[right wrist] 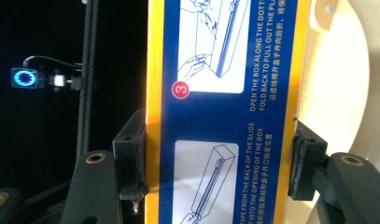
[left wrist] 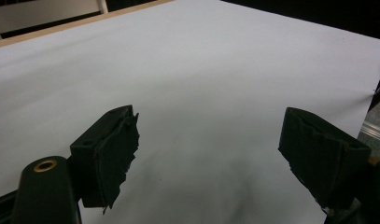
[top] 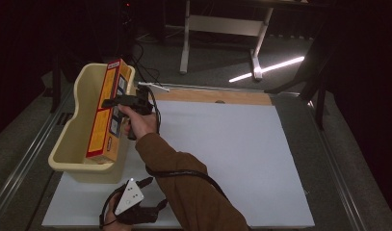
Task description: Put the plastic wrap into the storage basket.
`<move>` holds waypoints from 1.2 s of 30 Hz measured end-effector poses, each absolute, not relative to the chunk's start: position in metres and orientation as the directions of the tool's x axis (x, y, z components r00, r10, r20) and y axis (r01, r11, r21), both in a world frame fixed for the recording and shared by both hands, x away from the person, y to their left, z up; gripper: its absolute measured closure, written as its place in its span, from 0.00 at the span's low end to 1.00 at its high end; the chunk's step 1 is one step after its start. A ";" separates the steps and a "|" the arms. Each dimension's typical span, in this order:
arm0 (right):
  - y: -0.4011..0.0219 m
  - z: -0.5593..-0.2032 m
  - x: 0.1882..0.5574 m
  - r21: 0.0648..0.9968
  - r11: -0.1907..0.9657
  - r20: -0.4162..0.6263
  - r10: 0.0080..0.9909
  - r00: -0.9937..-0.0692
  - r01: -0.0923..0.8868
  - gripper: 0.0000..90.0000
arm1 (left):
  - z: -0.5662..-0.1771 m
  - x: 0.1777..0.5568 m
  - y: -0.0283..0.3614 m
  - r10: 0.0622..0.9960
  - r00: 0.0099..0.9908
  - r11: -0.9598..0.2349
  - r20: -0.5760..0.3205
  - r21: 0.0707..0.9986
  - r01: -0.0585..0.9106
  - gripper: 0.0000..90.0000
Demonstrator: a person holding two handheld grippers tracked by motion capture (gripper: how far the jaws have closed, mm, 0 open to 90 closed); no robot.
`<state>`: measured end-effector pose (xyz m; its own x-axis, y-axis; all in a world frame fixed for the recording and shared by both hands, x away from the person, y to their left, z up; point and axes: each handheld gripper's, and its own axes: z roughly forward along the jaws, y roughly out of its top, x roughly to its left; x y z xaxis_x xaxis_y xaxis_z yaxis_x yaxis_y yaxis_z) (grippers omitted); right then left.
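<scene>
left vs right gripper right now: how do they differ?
The right gripper is shut on the yellow box; the left gripper is open with nothing between its jaws. The right gripper is held up at the cream bin, with the box's lower end inside it; the left gripper sits low over the white sheet near the table's front edge. Both have two black jaws.

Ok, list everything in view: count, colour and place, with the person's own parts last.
long box: one, yellow and orange with blue printed panels, slanting in the tub, lower end down inside
tub: one, cream plastic, on the table's left edge
white sheet: one, covers the tabletop
table: one, wooden edge showing at the far side
desk frame: one, white, on the floor behind
right gripper: one, black, shut on the long box
left gripper: one, black, jaws open over the white sheet
sleeve: one, brown, on the right arm
</scene>
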<state>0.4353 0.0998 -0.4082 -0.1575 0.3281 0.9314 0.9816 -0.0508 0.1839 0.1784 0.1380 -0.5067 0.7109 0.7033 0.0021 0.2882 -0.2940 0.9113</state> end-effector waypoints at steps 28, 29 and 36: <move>0.111 -0.421 0.435 0.178 -0.045 0.896 0.420 -0.143 0.983 0.39 | -0.506 0.178 0.138 0.703 0.711 -0.297 0.003 0.910 0.289 0.21; 0.111 -0.421 0.435 0.181 -0.045 0.895 0.422 -0.146 0.982 0.39 | -0.506 0.178 0.138 0.703 0.712 -0.298 0.004 0.910 0.289 0.21; 0.113 -0.421 0.436 0.205 -0.051 0.871 0.464 -0.158 0.978 0.39 | -0.506 0.177 0.138 0.703 0.711 -0.297 0.005 0.910 0.288 0.21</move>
<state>0.4360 0.1133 -0.4210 -0.1582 0.4644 0.8714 0.9775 -0.0509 0.2046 0.1771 0.1382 -0.5061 0.7110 0.7032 0.0045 0.2879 -0.2970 0.9104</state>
